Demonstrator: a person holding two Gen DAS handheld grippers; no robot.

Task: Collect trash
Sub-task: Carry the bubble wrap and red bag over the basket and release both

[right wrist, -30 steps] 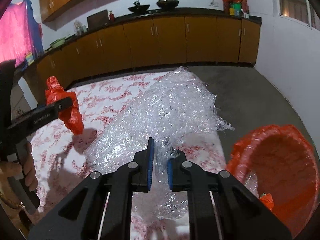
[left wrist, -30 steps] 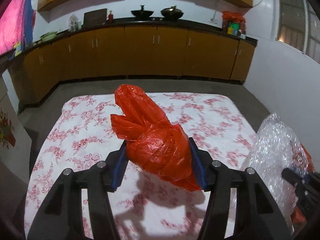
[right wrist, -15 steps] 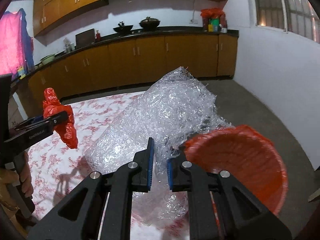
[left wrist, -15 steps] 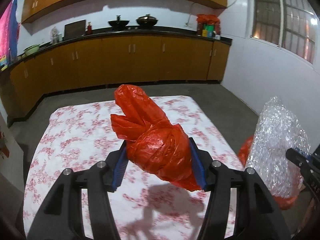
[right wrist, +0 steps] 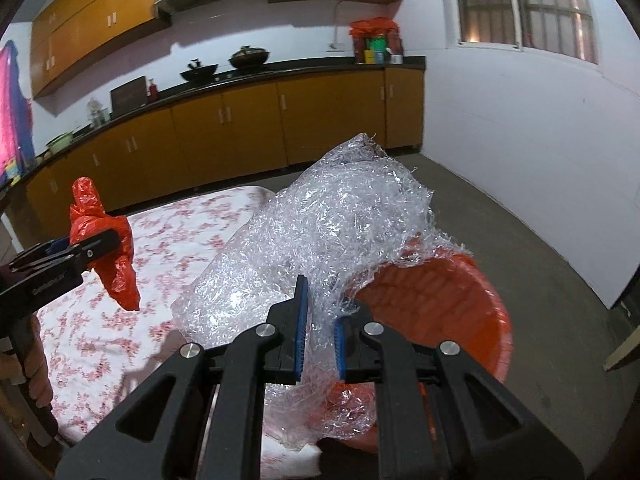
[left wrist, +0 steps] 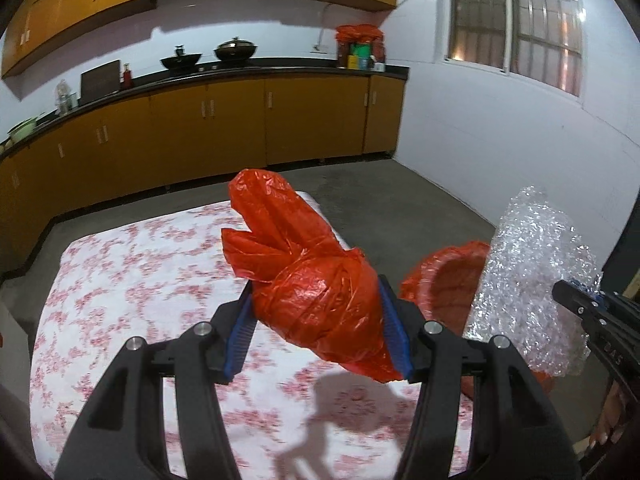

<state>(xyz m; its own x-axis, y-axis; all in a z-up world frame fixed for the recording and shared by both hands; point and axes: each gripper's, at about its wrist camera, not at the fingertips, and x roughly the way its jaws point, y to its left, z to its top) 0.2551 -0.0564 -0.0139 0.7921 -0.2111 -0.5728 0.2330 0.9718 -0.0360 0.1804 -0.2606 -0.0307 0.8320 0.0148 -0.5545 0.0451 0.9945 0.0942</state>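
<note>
My left gripper (left wrist: pixel 318 322) is shut on a crumpled red plastic bag (left wrist: pixel 316 280), carried in the air above the table with the flowered cloth (left wrist: pixel 132 280). The same red plastic bag (right wrist: pixel 102 236) shows at the left of the right wrist view, held in the left gripper (right wrist: pixel 94 246). My right gripper (right wrist: pixel 320 322) is shut on a big wad of clear bubble wrap (right wrist: pixel 320 240), which hangs over the rim of an orange basket (right wrist: pixel 452 300). In the left wrist view the bubble wrap (left wrist: pixel 532 280) partly hides the orange basket (left wrist: pixel 444 276) past the table's right edge.
Orange kitchen cabinets (left wrist: pixel 200 128) with a dark counter run along the far wall, with bare grey floor (right wrist: pixel 520 260) between them and the table. A white wall (left wrist: pixel 500 140) with a window stands on the right. A hand (right wrist: pixel 34 364) grips the left tool.
Both grippers have swung right across the table with their loads. The orange basket has come from the frame's edge to lie under the bubble wrap. Neither grip has changed.
</note>
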